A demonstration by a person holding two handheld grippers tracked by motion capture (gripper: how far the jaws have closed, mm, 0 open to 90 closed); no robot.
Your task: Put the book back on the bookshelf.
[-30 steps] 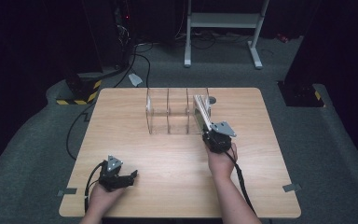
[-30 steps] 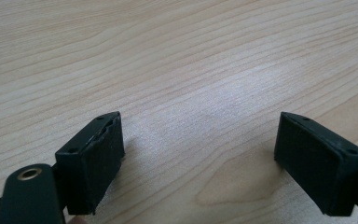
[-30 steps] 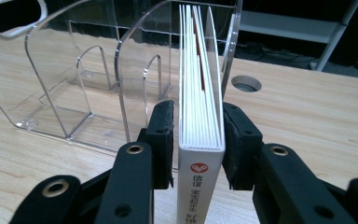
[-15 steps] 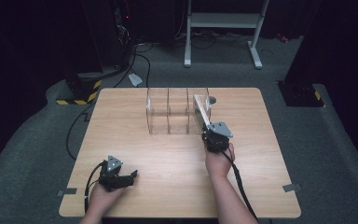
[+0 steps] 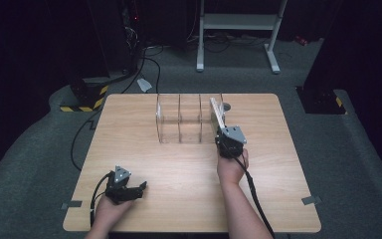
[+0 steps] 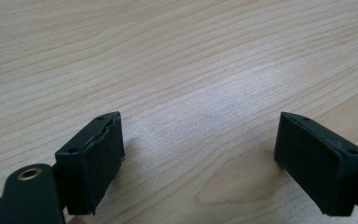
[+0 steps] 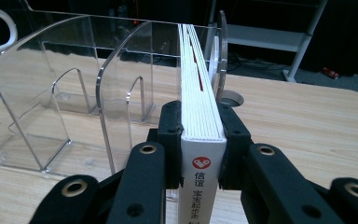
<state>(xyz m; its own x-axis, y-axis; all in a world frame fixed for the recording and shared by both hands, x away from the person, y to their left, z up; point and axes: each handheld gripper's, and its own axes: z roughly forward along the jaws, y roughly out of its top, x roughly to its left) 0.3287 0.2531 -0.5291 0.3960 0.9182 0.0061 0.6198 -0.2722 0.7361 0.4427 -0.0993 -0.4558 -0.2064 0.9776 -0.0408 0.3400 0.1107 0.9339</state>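
My right gripper point(image 7: 200, 140) has just been closing, and its two black jaws now press on either side of a white book point(image 7: 199, 93) that stands upright on its edge, spine toward me, with a red logo and printed characters on the spine. The book sits in the rightmost slot of a clear acrylic rack point(image 7: 51, 93), between a curved divider on its left and the rack's end panel on its right. From the high view the rack point(image 5: 179, 119) stands at the far middle of the wooden table point(image 5: 288, 164), with my right gripper point(image 5: 227, 142) just near of it. My left gripper point(image 5: 127, 188) rests at the near left of the table, well apart from the rack, jaws spread wide with only bare wood between them.
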